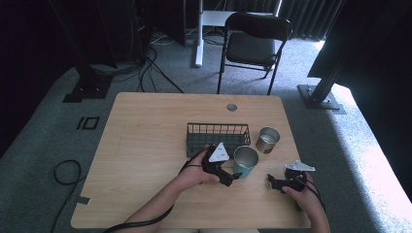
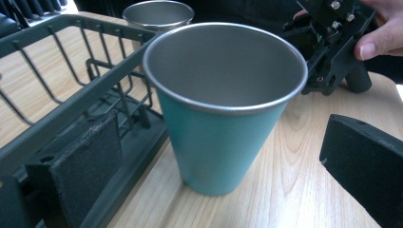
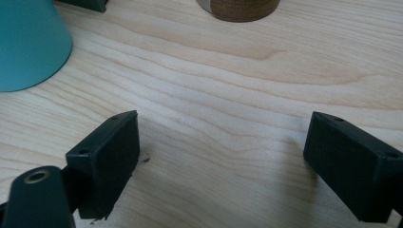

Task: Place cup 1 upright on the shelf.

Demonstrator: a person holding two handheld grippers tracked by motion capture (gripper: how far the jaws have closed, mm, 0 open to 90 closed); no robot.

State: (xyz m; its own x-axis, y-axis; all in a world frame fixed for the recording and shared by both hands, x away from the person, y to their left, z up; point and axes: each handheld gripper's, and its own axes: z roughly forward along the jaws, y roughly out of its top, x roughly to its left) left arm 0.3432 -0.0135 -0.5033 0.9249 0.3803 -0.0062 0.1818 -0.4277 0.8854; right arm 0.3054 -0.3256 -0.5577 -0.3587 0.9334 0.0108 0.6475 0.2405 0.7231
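Note:
A teal metal cup (image 1: 245, 162) stands upright on the wooden table (image 1: 145, 145), just in front of a dark wire basket (image 1: 217, 136). My left gripper (image 1: 234, 171) is open, with one jaw on each side of the teal cup (image 2: 223, 118); its pads (image 2: 85, 166) stand apart from the cup wall. My right gripper (image 1: 272, 181) is open low over bare wood at the front right, its jaws pointing left. In the right gripper view the teal cup (image 3: 28, 42) sits at the upper left, beyond my right gripper (image 3: 221, 161).
A steel cup (image 1: 267, 140) stands right of the basket, and shows behind the teal cup as steel cup (image 2: 159, 14). The basket (image 2: 71, 95) is close on the left jaw's side. A black chair (image 1: 252, 43) stands beyond the table.

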